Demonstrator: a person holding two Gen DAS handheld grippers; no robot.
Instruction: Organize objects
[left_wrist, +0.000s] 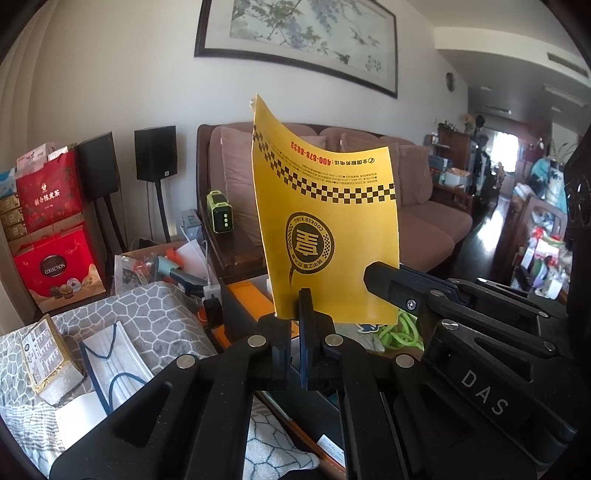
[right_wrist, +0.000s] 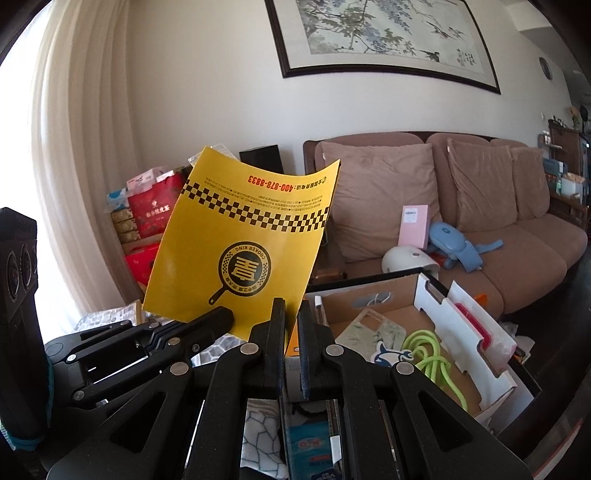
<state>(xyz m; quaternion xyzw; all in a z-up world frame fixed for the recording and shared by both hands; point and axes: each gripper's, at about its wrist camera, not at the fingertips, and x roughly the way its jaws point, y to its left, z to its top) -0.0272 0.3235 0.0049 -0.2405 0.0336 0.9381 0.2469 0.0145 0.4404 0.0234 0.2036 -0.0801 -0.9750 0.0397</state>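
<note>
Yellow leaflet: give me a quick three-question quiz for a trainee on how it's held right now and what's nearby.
1. True or false: the leaflet is gripped by the left gripper alone.
2. The leaflet's print reads: A) upright B) upside down C) sideways.
3. Fill in: the green cable lies in the cardboard ___.

Key: 1. False, the right gripper pinches its lower edge too. 2. B. 3. box.
</note>
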